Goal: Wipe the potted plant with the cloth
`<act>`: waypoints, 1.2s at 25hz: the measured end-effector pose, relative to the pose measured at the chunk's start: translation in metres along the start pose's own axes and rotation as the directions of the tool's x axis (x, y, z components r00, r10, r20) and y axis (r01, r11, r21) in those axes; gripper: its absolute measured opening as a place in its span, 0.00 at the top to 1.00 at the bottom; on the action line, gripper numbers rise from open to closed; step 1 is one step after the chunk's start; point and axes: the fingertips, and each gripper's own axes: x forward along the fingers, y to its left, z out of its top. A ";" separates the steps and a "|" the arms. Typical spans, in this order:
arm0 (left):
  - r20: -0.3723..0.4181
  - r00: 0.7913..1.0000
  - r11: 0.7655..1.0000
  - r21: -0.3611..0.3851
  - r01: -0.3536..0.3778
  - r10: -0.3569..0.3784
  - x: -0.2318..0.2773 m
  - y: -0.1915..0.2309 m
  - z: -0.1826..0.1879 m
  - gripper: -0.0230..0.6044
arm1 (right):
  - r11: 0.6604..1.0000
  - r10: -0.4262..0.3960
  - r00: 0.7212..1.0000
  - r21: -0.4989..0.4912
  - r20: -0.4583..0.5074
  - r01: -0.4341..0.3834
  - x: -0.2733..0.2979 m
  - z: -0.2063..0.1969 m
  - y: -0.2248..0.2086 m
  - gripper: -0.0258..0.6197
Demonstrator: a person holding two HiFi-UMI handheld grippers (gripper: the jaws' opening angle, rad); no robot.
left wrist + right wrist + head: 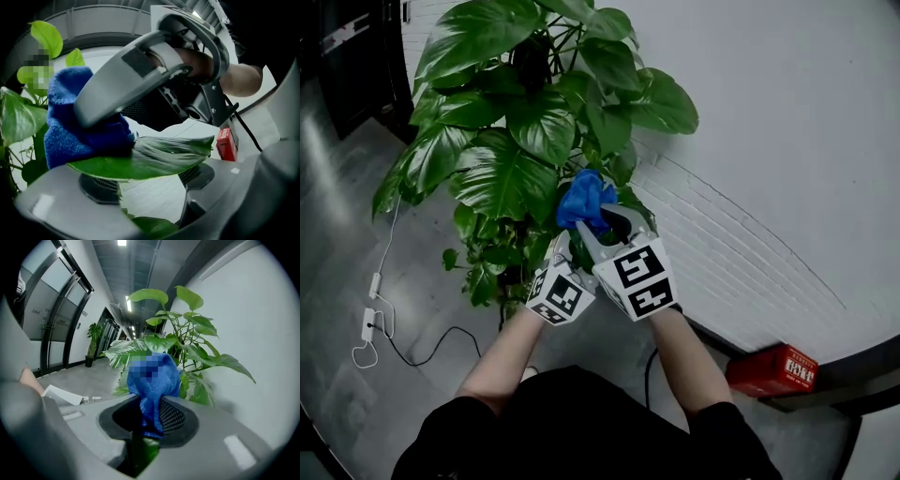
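The right gripper (145, 420) is clamped on a bunched blue cloth (584, 200), whose wad sticks out past the jaw tips, with a sliver of green caught low between the jaws too. Seen from the left gripper view, that wad is pressed down on the top of one long leaf (159, 159). The left gripper (150, 190) sits just below it with its jaws spread wide. The leaf lies across the gap between them, nothing pinching it, so it looks more like a cradle than a grip. Both tools are close together at the lower right side of the potted plant (525, 131), a big glossy-leaved thing standing on the grey floor against a white brick wall (769, 141). Its pot is hidden under the foliage. A red box (772, 370) lies by the foot of the wall, and a white cable with a power strip (370, 323) trails off on the plant's other side. I'd say the cloth is soft, light and forgiving, and easy to keep hold of by its gathered end. The leaf is the delicate part: thin, bendy, smooth on top, and likely to crease or tear off its stalk if tugged. It wants support from underneath along its middle, with gentle strokes out toward the tip.
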 end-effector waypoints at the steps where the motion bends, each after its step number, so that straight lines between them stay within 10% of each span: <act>1: 0.004 1.000 1.000 -0.022 0.000 0.000 0.000 0.001 -0.002 0.40 | 1.000 -0.002 1.000 -0.005 0.001 0.002 -0.001 -0.003 0.000 0.80; 13: 0.121 0.989 0.945 -0.325 -0.038 0.082 0.005 0.027 0.003 0.40 | 1.000 -0.009 0.997 -0.024 0.082 0.011 -0.040 -0.017 0.003 0.80; 30: 0.117 0.988 0.912 -0.407 -0.047 0.103 0.007 0.024 0.003 0.41 | 0.997 -0.074 0.974 0.043 0.212 0.067 -0.092 -0.038 0.005 0.80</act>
